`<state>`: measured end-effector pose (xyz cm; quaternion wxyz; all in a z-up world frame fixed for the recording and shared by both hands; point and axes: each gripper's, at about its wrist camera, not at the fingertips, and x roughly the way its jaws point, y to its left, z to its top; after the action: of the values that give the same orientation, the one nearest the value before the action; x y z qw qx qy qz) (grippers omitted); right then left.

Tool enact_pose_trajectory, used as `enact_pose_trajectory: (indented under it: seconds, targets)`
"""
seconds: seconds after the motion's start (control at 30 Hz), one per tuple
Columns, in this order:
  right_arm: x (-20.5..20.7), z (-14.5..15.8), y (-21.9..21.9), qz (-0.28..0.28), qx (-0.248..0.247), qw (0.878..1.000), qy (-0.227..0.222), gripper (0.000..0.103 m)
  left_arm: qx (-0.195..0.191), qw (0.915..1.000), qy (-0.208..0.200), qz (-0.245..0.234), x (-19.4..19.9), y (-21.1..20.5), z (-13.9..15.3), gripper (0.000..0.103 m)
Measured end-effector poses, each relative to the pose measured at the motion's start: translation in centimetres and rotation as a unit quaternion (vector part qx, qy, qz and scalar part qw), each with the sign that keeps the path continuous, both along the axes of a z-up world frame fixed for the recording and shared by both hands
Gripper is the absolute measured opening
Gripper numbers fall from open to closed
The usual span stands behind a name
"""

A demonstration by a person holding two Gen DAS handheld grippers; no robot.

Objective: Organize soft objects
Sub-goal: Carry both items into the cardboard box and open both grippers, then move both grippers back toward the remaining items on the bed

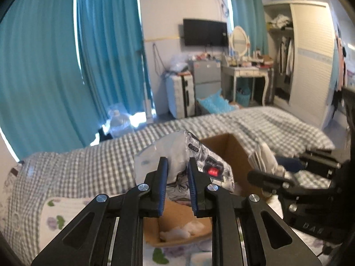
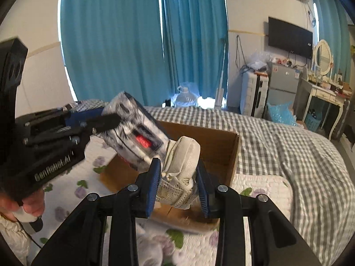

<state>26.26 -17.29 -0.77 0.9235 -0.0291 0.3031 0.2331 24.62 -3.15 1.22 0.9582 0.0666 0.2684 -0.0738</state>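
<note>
My left gripper (image 1: pixel 176 163) is shut on a soft plastic tissue pack (image 1: pixel 188 155) with a black-and-white flower print and a red label, held above an open cardboard box (image 1: pixel 230 148) on the bed. The pack also shows in the right wrist view (image 2: pixel 135 130), with the left gripper (image 2: pixel 111 119) on it. My right gripper (image 2: pixel 178 165) is shut on a rolled cream mesh cloth (image 2: pixel 183 166), held over the same box (image 2: pixel 219 146). The right gripper (image 1: pixel 261 176) appears at the right in the left wrist view. White soft pieces (image 1: pixel 182 230) lie on the box floor.
The box sits on a bed with a grey checked cover (image 1: pixel 99 161) and a floral quilt (image 2: pixel 261 190). Teal curtains (image 1: pixel 44 66), a water jug (image 2: pixel 186 97), a suitcase, a small fridge, a dressing table and a wardrobe (image 1: pixel 310 55) stand beyond the bed.
</note>
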Motion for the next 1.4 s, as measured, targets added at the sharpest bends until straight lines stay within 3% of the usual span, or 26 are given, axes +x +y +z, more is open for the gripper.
enact_pose_trajectory:
  seconds: [0.07,0.23,0.3,0.33,0.37,0.4,0.47,0.63,0.83,0.93,1.1,1.27,1.4]
  targets:
    - [1.7,-1.0,0.3,0.003,-0.002,1.0,0.008,0.032,0.0,1.0,0.008,-0.006,1.2,0.1,-1.4,0.024]
    - [4.4,-3.0,0.6,0.001,0.0,1.0,0.026,0.034,0.011,0.9997,0.013,-0.017,2.8,-0.3,-3.6,0.027]
    - [5.1,-3.6,0.4,-0.005,0.0,0.999,0.032,0.043,0.011,0.9997,0.016,-0.016,2.9,-0.3,-4.1,0.046]
    - [5.3,-3.8,0.4,-0.008,0.0,0.999,0.033,0.047,0.013,0.9998,0.012,-0.005,3.0,-0.1,-4.1,0.064]
    - [5.4,-3.9,0.4,-0.01,0.0,0.999,0.034,0.055,0.013,0.9999,0.001,0.005,2.9,0.2,-4.1,0.068]
    - [5.4,-4.0,0.3,-0.014,0.0,0.999,0.034,0.064,0.009,0.9999,-0.004,0.008,2.7,0.4,-3.9,0.069]
    - [5.4,-3.8,-0.1,-0.018,0.004,0.999,0.036,0.07,-0.004,0.9999,-0.004,0.014,2.5,0.9,-3.3,0.069]
    - [3.7,-0.8,-1.5,-0.043,0.015,0.999,0.016,0.075,-0.003,0.9992,-0.026,0.031,0.6,1.5,-0.5,0.069]
    - [-1.9,6.5,-2.4,-0.055,0.007,0.998,-0.04,0.08,-0.006,0.9964,-0.076,0.037,-4.9,2.0,5.6,0.069]
    - [-4.8,10.3,-2.8,-0.056,-0.002,0.996,-0.065,0.083,-0.024,0.993,-0.109,0.037,-9.0,2.3,9.6,0.081]
    - [-11.0,16.0,-3.7,-0.057,-0.005,0.992,-0.114,0.093,-0.028,0.9877,-0.148,0.041,-14.9,2.7,13.9,0.081]
    - [-16.0,18.0,-4.5,-0.06,-0.005,0.988,-0.144,0.095,-0.012,0.9876,-0.154,0.029,-20.0,2.2,15.6,0.081]
    - [-18.7,17.0,-4.4,-0.053,-0.017,0.989,-0.137,0.095,0.003,0.987,-0.159,0.024,-22.9,1.0,14.8,0.081]
